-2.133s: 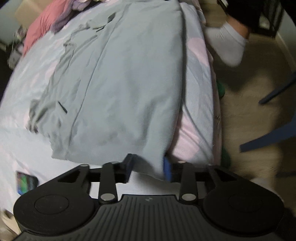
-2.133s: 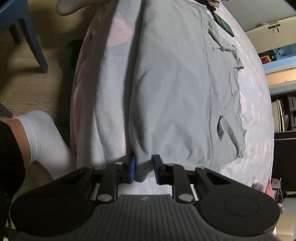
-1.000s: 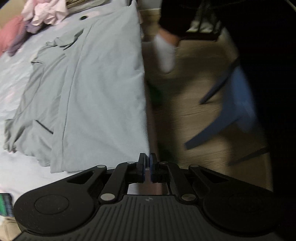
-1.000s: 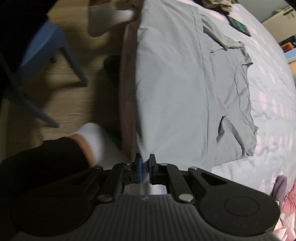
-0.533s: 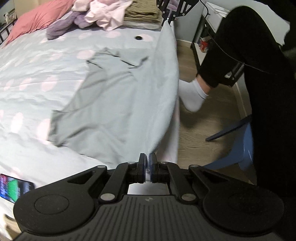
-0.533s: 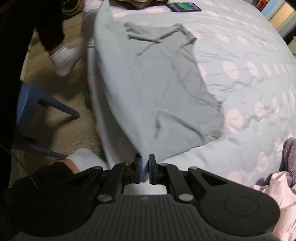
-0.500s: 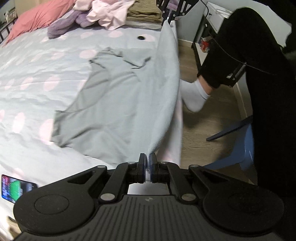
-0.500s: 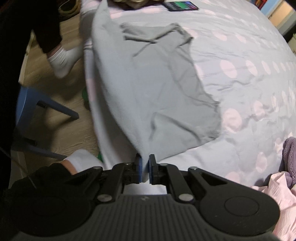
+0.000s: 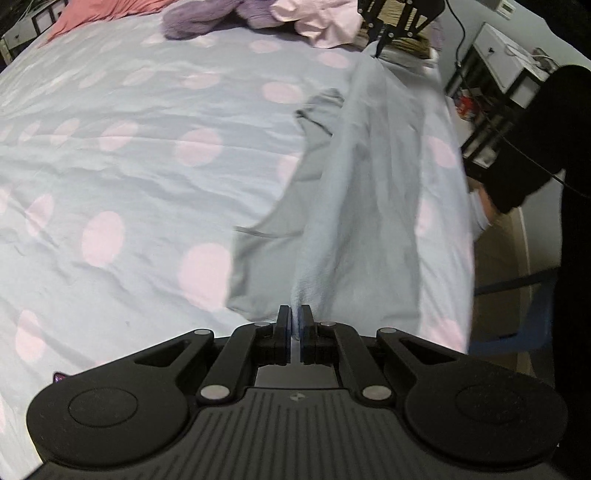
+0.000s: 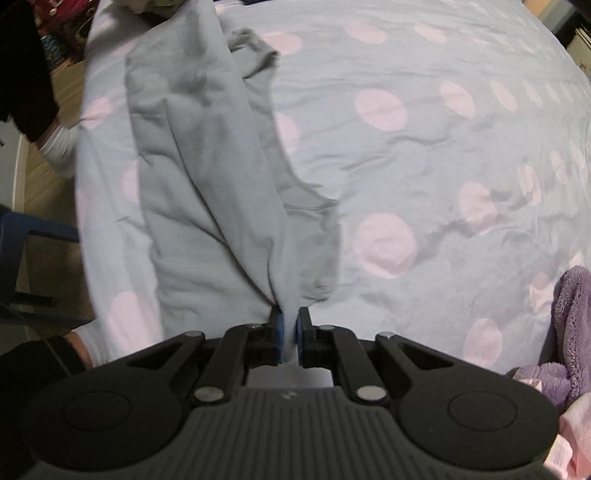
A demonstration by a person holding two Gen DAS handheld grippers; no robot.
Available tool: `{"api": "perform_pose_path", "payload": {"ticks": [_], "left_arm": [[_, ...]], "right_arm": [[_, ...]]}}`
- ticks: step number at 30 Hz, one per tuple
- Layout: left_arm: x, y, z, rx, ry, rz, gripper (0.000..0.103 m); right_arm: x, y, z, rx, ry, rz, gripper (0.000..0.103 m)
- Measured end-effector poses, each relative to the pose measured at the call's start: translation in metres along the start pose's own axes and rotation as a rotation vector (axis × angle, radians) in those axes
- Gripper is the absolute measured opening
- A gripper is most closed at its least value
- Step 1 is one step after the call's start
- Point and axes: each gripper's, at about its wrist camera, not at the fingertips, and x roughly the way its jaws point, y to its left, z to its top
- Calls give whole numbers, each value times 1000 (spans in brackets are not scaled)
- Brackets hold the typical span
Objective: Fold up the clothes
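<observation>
Left wrist view: the left gripper (image 9: 294,325), clenched on a corner of the grey shirt (image 9: 362,206), lifts it along the bed's (image 9: 129,155) right edge. Right wrist view: the right gripper (image 10: 289,334) grasps another corner of the shirt, raised beside the bed's left edge.

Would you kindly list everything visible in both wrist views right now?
Grey garment: one, pale grey, lifted along the bed's edge, held at two points.
Bedspread: one, light blue with pink dots, covering the bed.
Purple fleece: one, far end of the bed.
Pink clothing: one pile, beside the fleece.
Blue chair: one, on the floor.
Left tongs: shut on the garment.
Right tongs: shut on the garment.
</observation>
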Motion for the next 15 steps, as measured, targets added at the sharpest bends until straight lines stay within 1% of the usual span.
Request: {"api": "perform_pose_path", "payload": {"ticks": [5, 9, 11, 12, 13, 14, 15], "left_arm": [[24, 26, 3, -19, 45, 6, 2], [39, 38, 1, -63, 69, 47, 2], [49, 39, 2, -74, 95, 162, 3], [54, 40, 2, -79, 109, 226, 3], [57, 41, 2, -101, 119, 293, 9], [58, 43, 2, -132, 131, 348, 13], [56, 41, 1, -145, 138, 380, 23]], "right_arm": [[27, -20, 4, 0, 23, 12, 8], [49, -30, 11, -5, 26, 1, 9], [57, -32, 12, -2, 25, -10, 9], [61, -32, 11, 3, 28, -42, 11], [66, -30, 10, 9, 32, -80, 21], [71, -29, 9, 15, 37, -117, 25], [74, -28, 6, 23, 53, -155, 40]]}}
